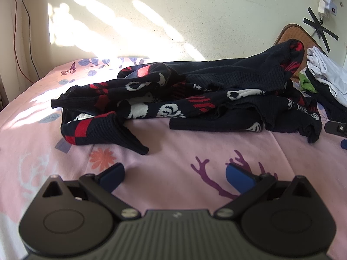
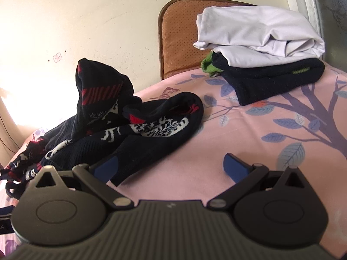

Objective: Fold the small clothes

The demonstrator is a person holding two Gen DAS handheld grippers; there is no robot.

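Both grippers — left gripper [image 1: 174, 174], right gripper [image 2: 171, 165] — are hovering spread and empty beside the crumpled sweater [image 1: 177, 95], lining up corner grabs.

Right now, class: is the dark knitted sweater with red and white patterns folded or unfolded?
Unfolded: the dark patterned sweater lies crumpled, sleeves sprawling over the pink bedsheet.

Daylight from the left, hard. Dappled sun patches blown out on the wall [image 1: 121, 32] and the far-left bed sheet [image 1: 32, 106]; same glare at left edge in right wrist view. Dark sweater [image 1: 173, 95] loses detail in shadow. Heavy fisheye bending at edges, corners vignetted. Near gripper bodies soft.
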